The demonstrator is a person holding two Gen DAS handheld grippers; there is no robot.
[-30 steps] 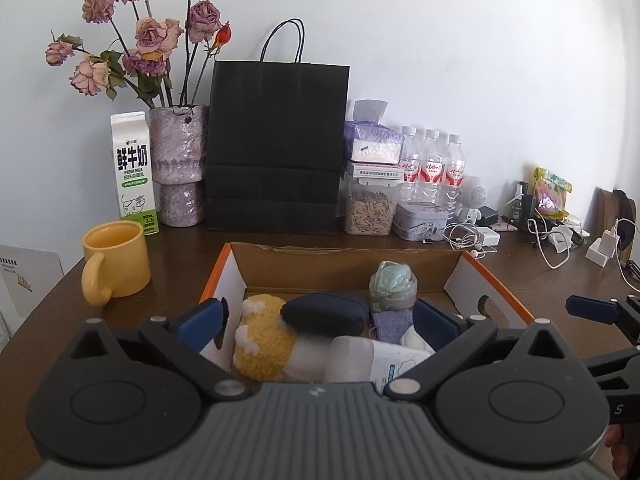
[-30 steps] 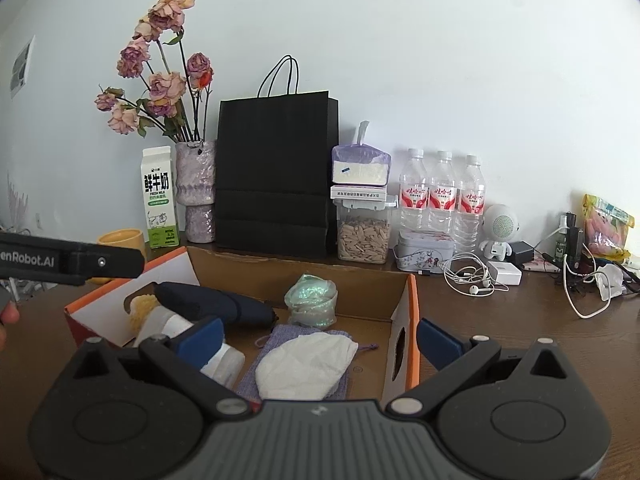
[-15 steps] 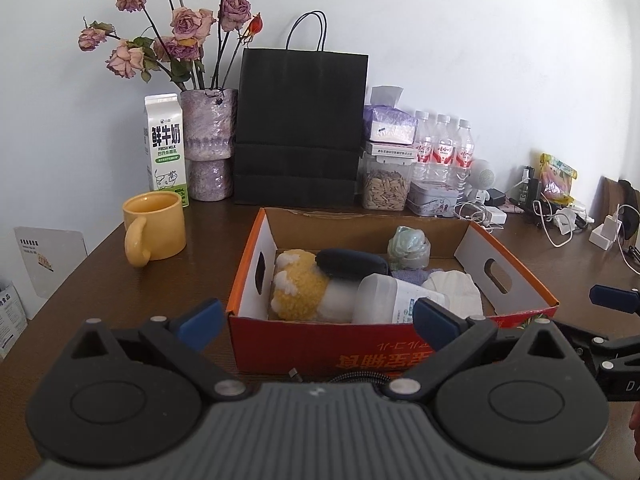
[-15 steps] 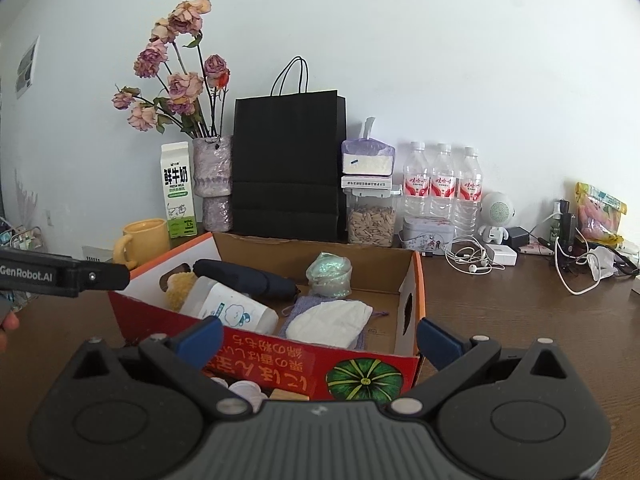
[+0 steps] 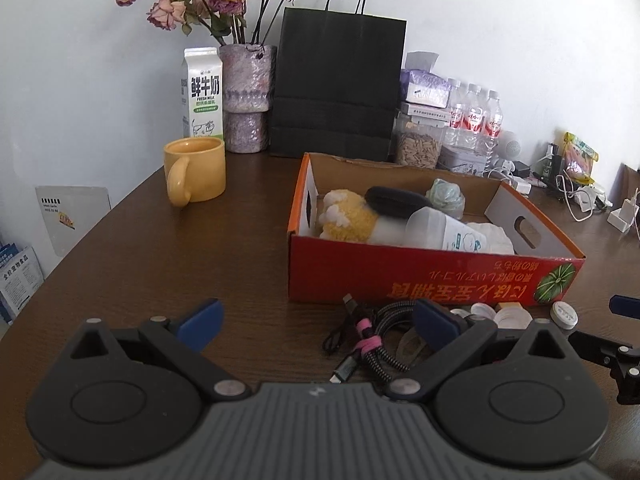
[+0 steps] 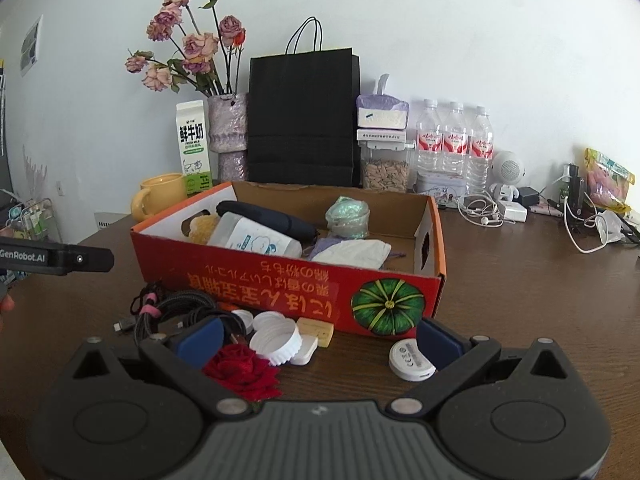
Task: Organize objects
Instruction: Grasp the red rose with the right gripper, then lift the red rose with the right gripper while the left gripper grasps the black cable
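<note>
— Where are your two grippers?

— Your left gripper (image 5: 316, 322) hangs low over the tabletop (image 5: 160, 264), jaws spread wide and holding nothing. Your right gripper (image 6: 320, 342) sits just as low, jaws spread too, also empty. From the right wrist view, your left gripper shows as a dark bar at the left edge.

— And the things you are sorting?

— The red cardboard box (image 6: 288, 284) stands in the middle of the tabletop, its printed side toward you, the lettering upside down beside a green pumpkin picture. Inside it lie a yellow plush toy (image 5: 344, 216), a dark pouch (image 5: 396, 200) resting across a white bottle (image 5: 444, 234), a green crinkled bundle (image 6: 347, 216) near the back wall, and a white cloth (image 6: 356, 252) on something purple.

— What lies outside the box?

— Just in front of it: a coiled cable bundle (image 6: 176, 312) tied with a pink strap, a white ridged cap (image 6: 276, 338), a small yellow block (image 6: 318, 330), a red fabric rose (image 6: 244, 372) close to your right gripper's left finger, and a white round disc (image 6: 410, 364) touching its right finger.

— Anything behind?

— A yellow mug (image 5: 196, 174) stands well left of the box. Along the wall you have a milk carton (image 5: 202, 92), a vase of dried roses (image 5: 246, 96), a black paper bag (image 5: 336, 88) and three water bottles (image 6: 454, 144).
</note>
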